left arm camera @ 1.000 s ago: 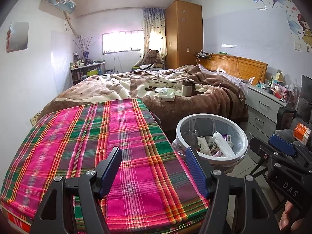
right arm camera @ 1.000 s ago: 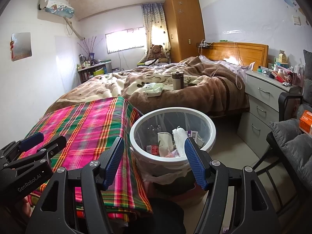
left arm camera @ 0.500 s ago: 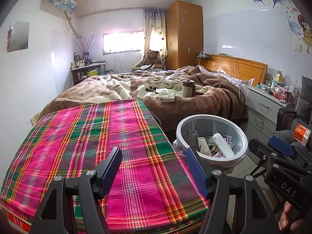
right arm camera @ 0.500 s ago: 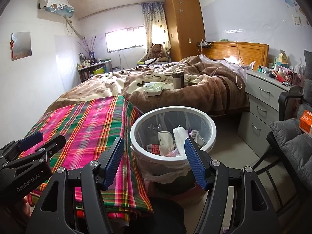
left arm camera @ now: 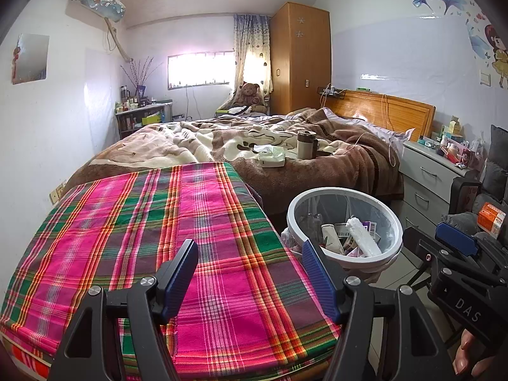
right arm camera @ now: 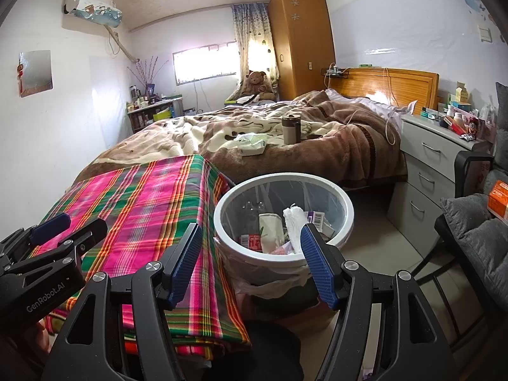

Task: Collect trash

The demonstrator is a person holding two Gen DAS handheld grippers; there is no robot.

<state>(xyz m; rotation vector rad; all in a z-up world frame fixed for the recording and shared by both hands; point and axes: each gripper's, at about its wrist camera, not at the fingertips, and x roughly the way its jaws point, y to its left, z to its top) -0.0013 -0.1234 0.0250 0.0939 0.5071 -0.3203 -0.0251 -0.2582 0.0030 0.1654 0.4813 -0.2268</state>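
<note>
A white-rimmed trash bin [left arm camera: 295,211] [right arm camera: 347,204] lined with a clear bag stands on the floor beside the plaid-covered surface; it holds several wrappers, boxes and a white roll. My left gripper [left arm camera: 250,260] hovers open over the pink and green plaid cloth [left arm camera: 127,222], nothing between its blue pads. My right gripper [right arm camera: 252,254] stands open in front of the bin, empty too. Each gripper shows at the edge of the other's view. On the brown bed blanket lie a white tissue pack [left arm camera: 271,155] [right arm camera: 252,144] and a dark tumbler [left arm camera: 305,144] [right arm camera: 290,130].
A grey drawer unit [right arm camera: 441,155] crowded with small items stands right of the bed. A dark chair with a grey cushion [right arm camera: 476,235] and an orange box [left arm camera: 490,219] sits at the right. A wooden wardrobe [left arm camera: 300,57] and a cluttered shelf [left arm camera: 139,117] line the far wall.
</note>
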